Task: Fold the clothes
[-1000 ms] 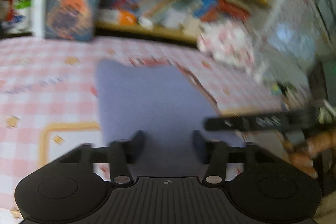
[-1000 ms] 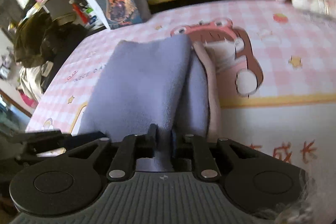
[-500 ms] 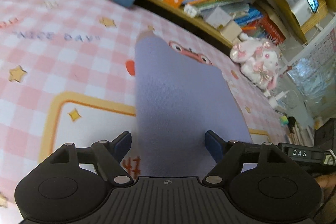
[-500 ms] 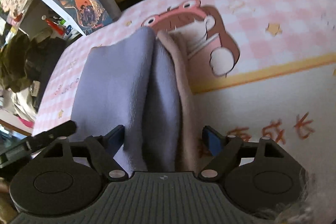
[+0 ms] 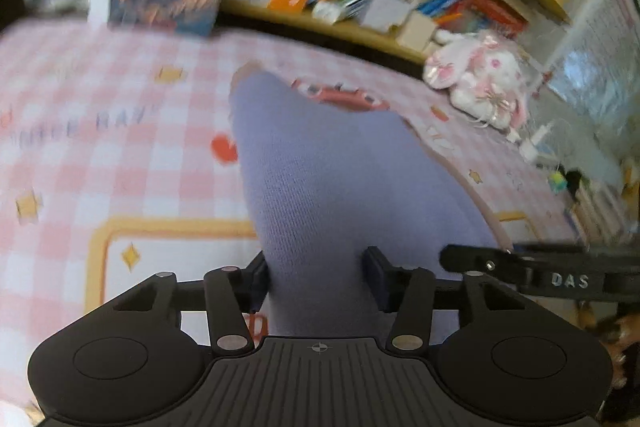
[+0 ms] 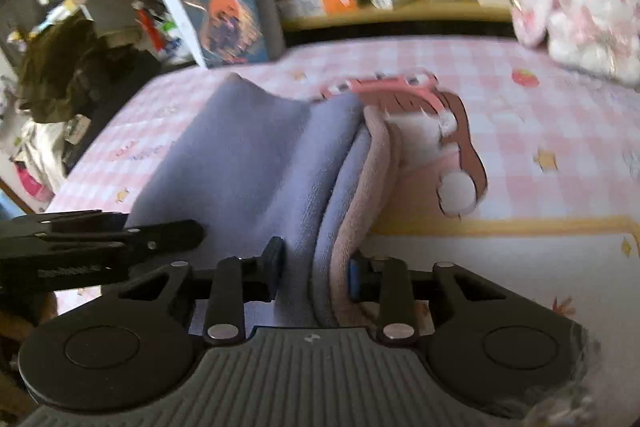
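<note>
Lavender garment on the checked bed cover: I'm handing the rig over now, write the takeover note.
Left gripper: part open, straddling the near edge of the lavender garment, not clamped.
Right gripper: part open around the bunched layers, lavender over pink lining.
Garment lies on the checked cover, folded into a narrow strip.
Left: grip the near end and fold it away, then flatten.

A lavender-blue knit garment (image 5: 320,179) lies folded into a long strip on the pink checked cloth, running from the near edge toward the far shelf. Along its right side a dusty-pink layer (image 6: 376,163) shows at the fold.
</note>
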